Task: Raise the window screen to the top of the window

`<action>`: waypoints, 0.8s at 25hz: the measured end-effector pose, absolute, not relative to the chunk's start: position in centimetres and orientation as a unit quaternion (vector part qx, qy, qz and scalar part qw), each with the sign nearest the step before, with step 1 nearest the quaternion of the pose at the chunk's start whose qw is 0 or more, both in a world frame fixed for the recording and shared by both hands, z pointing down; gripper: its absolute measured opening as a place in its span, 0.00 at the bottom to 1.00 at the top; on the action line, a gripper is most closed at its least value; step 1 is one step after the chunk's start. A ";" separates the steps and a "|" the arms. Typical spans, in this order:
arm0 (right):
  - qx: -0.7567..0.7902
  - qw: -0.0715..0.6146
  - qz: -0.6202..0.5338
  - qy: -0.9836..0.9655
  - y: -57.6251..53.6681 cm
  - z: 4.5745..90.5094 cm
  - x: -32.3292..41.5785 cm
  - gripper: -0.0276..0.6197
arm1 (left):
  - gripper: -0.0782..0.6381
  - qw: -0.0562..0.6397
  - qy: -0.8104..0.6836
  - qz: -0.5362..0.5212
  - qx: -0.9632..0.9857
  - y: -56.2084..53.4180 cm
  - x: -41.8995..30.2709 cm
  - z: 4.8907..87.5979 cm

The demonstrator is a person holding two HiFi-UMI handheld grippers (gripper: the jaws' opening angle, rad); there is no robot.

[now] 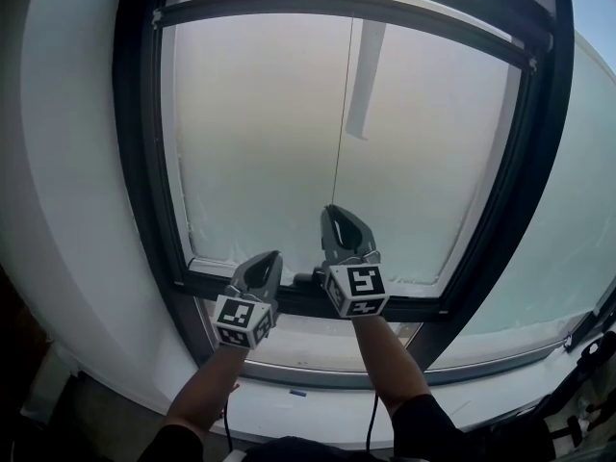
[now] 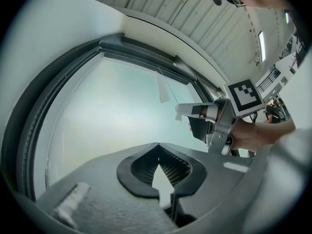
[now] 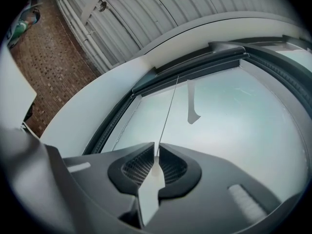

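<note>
The right claw [image 1: 334, 215] is clamped on the end of a thin cord [image 1: 339, 133] running straight up to the screen [image 1: 250, 8], whose bar seems to sit at the window's [image 1: 144, 162] top edge. The left claw [image 1: 271, 258], closed and empty, hangs lower, by the bottom edge.

Thin pull cord [image 3: 167, 116] tight in the right gripper [image 3: 156, 150].

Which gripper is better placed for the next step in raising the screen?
Right. The right gripper is clamped on the pull cord; the left gripper is shut, empty and off the cord.
</note>
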State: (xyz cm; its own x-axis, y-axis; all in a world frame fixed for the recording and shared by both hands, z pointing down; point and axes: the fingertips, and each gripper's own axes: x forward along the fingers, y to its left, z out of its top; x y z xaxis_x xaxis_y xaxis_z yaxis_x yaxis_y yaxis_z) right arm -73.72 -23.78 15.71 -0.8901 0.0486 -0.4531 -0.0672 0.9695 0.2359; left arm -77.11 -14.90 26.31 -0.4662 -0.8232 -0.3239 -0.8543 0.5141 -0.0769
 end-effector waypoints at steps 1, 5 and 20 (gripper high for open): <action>-0.005 0.236 0.121 0.964 -23.9 15.3 -73.7 0.09 | 0.11 0.161 0.855 0.048 -0.490 -14.8 -77.2 26.4; -0.001 0.232 0.121 0.965 -23.9 14.5 -74.1 0.10 | 0.11 0.166 0.855 0.042 -0.490 -14.7 -77.0 26.1; -0.024 0.245 0.121 0.962 -23.1 13.9 -73.2 0.20 | 0.11 0.172 0.859 0.032 -0.482 -11.6 -76.7 25.9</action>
State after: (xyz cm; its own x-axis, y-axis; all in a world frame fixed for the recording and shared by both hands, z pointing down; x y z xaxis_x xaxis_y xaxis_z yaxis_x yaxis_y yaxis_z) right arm -73.20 -23.10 13.90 -0.8788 0.0139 -0.4770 -0.1051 0.9694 0.2219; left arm -76.70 -11.62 25.88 -0.4768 -0.8161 -0.3265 -0.8381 0.5341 -0.1112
